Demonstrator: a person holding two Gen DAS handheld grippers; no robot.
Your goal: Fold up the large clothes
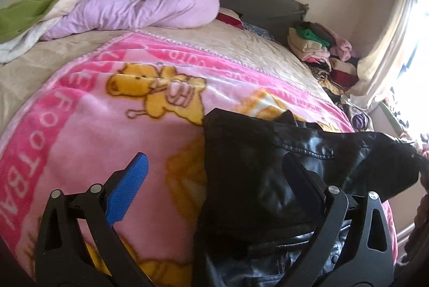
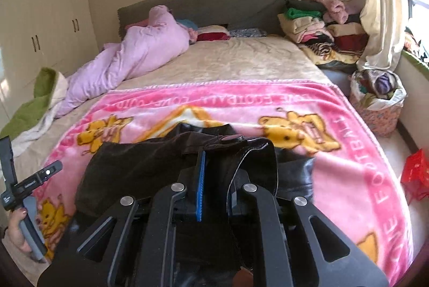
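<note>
Black garment [image 2: 150, 166] unfolded on pink blanket [image 2: 348, 174]; right gripper [image 2: 206, 179] clenched on its edge, left gripper [image 1: 214, 174] released; folding barely begun

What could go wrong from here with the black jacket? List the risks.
1. The right gripper is shut on only a thin edge of the glossy black jacket, so it may slip out.
2. The left gripper is open and holds nothing, so the jacket could sag unevenly.
3. The jacket could drag and rumple the pink blanket.

glossy black leather jacket [image 1: 308, 150], fleecy pink blanket [image 1: 80, 126]
</note>
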